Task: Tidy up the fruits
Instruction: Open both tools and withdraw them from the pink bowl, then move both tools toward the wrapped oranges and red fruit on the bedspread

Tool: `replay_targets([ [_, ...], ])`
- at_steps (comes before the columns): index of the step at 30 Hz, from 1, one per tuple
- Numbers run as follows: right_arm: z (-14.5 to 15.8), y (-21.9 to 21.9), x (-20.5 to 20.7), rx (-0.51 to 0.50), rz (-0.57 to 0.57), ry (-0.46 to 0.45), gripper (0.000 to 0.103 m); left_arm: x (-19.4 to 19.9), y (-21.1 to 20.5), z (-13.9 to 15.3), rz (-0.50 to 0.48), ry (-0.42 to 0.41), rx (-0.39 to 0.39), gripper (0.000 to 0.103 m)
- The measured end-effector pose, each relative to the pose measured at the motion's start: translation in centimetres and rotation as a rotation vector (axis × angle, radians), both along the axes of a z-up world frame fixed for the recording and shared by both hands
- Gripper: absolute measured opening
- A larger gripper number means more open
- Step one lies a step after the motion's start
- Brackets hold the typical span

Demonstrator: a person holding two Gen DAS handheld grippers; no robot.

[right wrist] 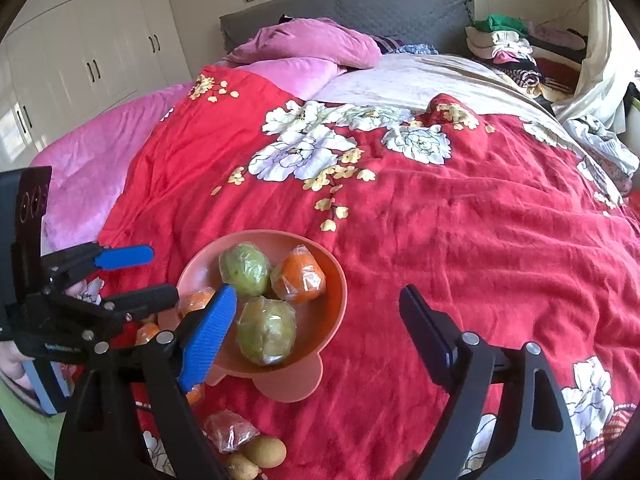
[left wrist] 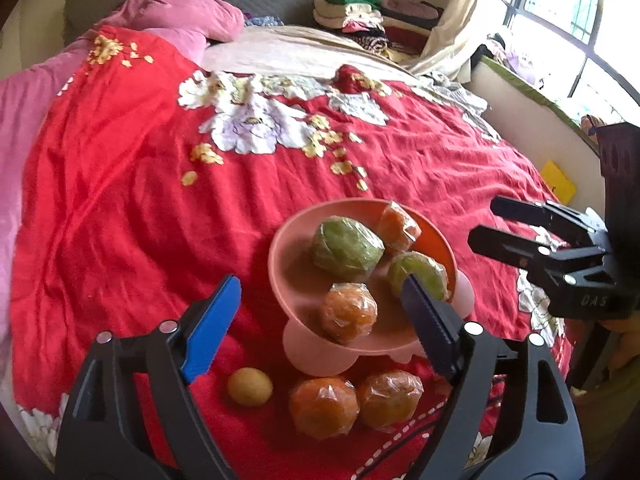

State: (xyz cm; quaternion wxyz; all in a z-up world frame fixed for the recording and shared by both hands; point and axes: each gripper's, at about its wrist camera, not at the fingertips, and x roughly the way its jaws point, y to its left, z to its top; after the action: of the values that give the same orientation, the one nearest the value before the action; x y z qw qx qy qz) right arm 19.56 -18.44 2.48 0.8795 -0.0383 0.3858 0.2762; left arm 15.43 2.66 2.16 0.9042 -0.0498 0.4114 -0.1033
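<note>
**Two empty grippers spread over a bowl of wrapped fruit**

Two wrapped oranges [left wrist: 324,407] [left wrist: 390,399] lie on the red bedspread [left wrist: 120,220] nearest the left wrist camera, touching each other, with a small bare yellow fruit [left wrist: 250,386] just to their left. All three sit below and between the fingers of the left gripper [left wrist: 316,324], whose jaws stand wide apart and hold nothing.

Just beyond them stands the pink footed bowl [left wrist: 286,256]. In it are four wrapped fruits: an orange [left wrist: 348,312] at the near rim, a green one [left wrist: 420,274] partly behind the left gripper's black finger, a larger green one [left wrist: 346,248] in the middle and another orange [left wrist: 398,226] at the far rim. The bowl lies between the left gripper's fingertips in that view.

The right gripper [right wrist: 316,312] is also spread wide and empty. From its camera the bowl sits at the left, behind its blue finger [right wrist: 212,328], so the gap between the fingers lies over bare bedspread to the bowl's right. In the left wrist view this gripper hangs to the right of the bowl, apart from it.

Farther back are a pink pillow [left wrist: 188,16], a grey headboard [right wrist: 380,12] and a heap of folded clothes [right wrist: 508,44].
</note>
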Motion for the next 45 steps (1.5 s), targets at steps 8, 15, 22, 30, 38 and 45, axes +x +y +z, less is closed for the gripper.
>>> replay_targets([
  [8,0.9,0.6,-1.3,0.001,0.003,-0.03,0.089,-0.9,1.4,1.4,0.036,-0.04,-0.006,0.093],
  [15,1.7,1.1,-2.5,-0.01,0.009,-0.056,0.09,-1.2,2.7,2.1,0.058,-0.043,-0.023,0.093],
  [22,2.7,1.1,-4.1,-0.02,0.009,-0.081,0.092,-1.8,3.7,2.8,0.075,-0.056,-0.037,0.093],
  [30,3.2,0.6,-6.1,-0.064,0.017,-0.11,0.094,-2.8,3.6,3.5,0.079,-0.073,-0.019,0.093],
  [38,2.7,-0.1,-8.0,-0.073,0.029,-0.105,0.094,-4.4,2.9,3.4,0.084,-0.068,0.005,0.093],
  [45,1.6,0.3,-9.4,-0.085,0.057,-0.087,0.094,-5.9,1.6,3.1,0.067,-0.061,0.037,0.093],
])
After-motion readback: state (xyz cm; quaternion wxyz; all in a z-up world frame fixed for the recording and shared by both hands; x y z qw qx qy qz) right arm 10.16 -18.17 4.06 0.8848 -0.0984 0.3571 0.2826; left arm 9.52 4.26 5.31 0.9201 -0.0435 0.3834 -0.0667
